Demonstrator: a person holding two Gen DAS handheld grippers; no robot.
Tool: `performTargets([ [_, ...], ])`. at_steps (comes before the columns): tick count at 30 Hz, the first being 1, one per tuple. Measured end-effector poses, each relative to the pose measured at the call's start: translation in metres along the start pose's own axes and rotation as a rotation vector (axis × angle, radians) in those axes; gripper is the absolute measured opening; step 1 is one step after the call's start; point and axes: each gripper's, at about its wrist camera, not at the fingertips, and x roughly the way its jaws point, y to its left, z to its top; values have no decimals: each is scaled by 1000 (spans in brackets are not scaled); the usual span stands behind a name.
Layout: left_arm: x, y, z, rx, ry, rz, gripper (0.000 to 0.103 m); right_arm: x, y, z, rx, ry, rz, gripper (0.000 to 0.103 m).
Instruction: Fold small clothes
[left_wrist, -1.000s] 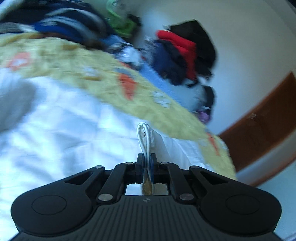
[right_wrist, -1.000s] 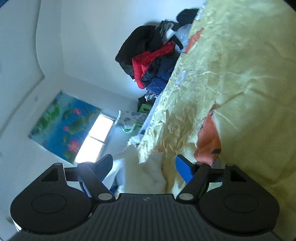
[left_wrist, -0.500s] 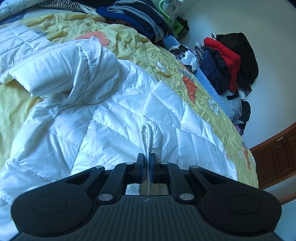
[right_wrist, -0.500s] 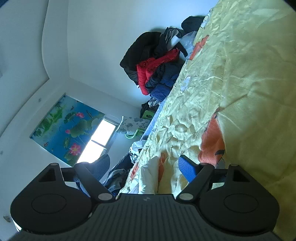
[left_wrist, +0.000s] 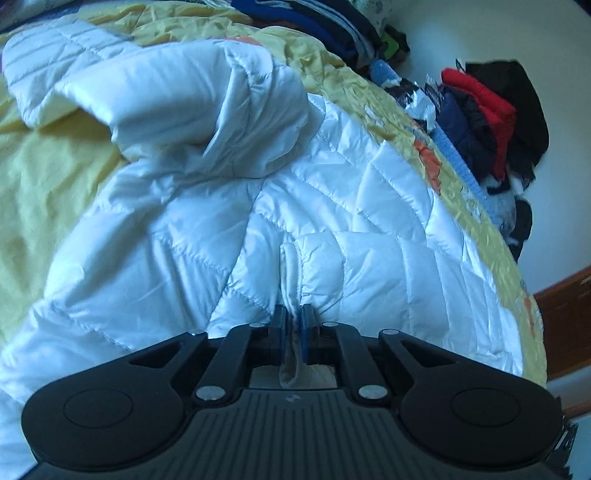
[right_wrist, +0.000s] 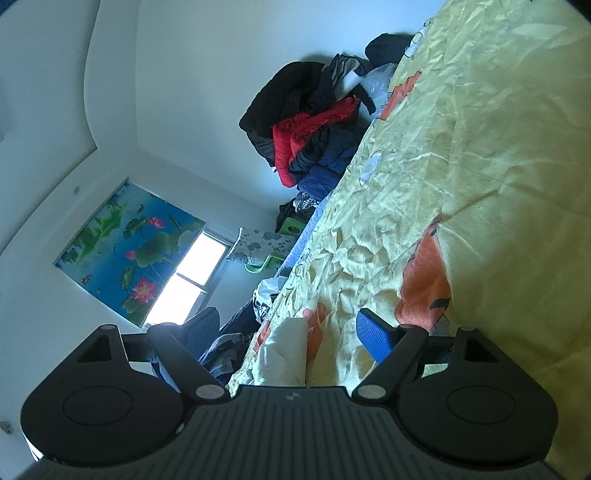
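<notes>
The left tool (left_wrist: 293, 328) is pinched narrow on a cuff-like edge of the white quilted jacket (left_wrist: 332, 206), the fabric bunched up between its two blue pads, which looks like the way to carry a sleeve or hem across the body of the garment for a fold. The jacket lies spread on the bed, over a yellow bedspread (left_wrist: 48, 192) with orange patches, and its hood or collar part (left_wrist: 207, 110) is rolled up in a puffy mound toward the far side, so the garment is only partly flattened. From where I stand the fold seems to be in its early half: one edge is in hand, the rest lies loose and wrinkled. The right tool (right_wrist: 291, 332) stands wide apart and grips nothing; it hangs low beside the bed, turned sideways, with a scrap of white fabric (right_wrist: 284, 350) showing just ahead of it, perhaps waiting to take the other edge. A heap of dark and red clothes (right_wrist: 310, 129) is piled against the wall at the far end of the bed, well apart from the work. The slippery padded cloth may spring back once let go.
</notes>
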Motion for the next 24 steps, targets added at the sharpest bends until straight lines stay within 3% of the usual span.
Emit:
performTargets([
  [4, -17, 6, -3, -90, -24, -24, 23, 0, 1, 1, -1, 0, 1, 84],
  [6, -38, 1, -6, -86, -95, -15, 41, 0, 1, 0, -3, 1, -1, 84],
  [8, -61, -7, -9, -70, -198, -36, 70, 0, 0, 0, -7, 2, -4, 84],
  [10, -76, -20, -11, -23, -285, -65, 72, 1, 1, 1, -14, 4, -9, 84],
  [13, -78, -48, -15, 114, -345, -84, 72, 2, 5, 0, -42, 12, -30, 84],
  [15, -68, -66, -21, 208, -342, -77, 72, 9, 14, -2, -97, 48, -89, 84],
  [17, -53, -78, -28, 253, -316, -88, 72, 21, 32, -3, -135, 116, -207, 88],
  [18, -46, -82, -30, 262, -303, -97, 72, 25, 41, -3, -119, 148, -236, 84],
  [21, -25, -90, -35, 288, -283, -98, 72, 37, 75, -8, -127, 190, -151, 88],
  [23, -14, -95, -39, 325, -303, -66, 72, 53, 105, -17, -189, 222, -95, 100],
  [24, -8, -96, -41, 345, -303, -45, 72, 64, 117, -22, -218, 250, -72, 101],
])
